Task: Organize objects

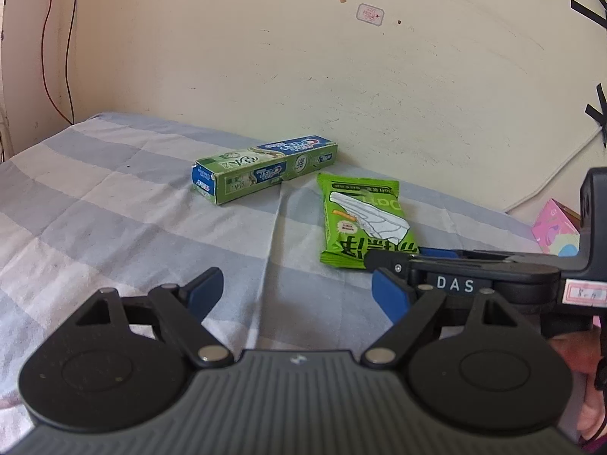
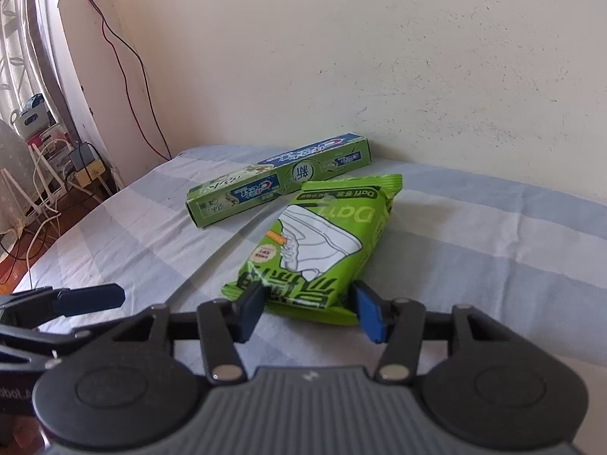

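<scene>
Surface: a bed [image 1: 114, 204] with a blue and white checked sheet, set against a cream wall; everything lies on it.
Toothpaste box: the green and blue toothpaste box [image 2: 279, 184] lies flat near the wall, one long side facing the wall at a slant.
Wipes pack: the green wipes pack [image 2: 322, 242] lies just in front of the box, its far end close to the box; whether they touch I cannot tell.
Right tongs: the right tongs [image 2: 309, 313] sit at the near end of the wipes pack, one blue pad on each side, pinching it.
Left tongs: the left tongs [image 1: 297, 290] are spread wide with nothing between them, hovering over bare sheet, well short of the box.
Done: by my reading little so far; both things lie loose, at different angles.
Left: lifting or sliding the pack into place, then likely squaring up the box.
</scene>
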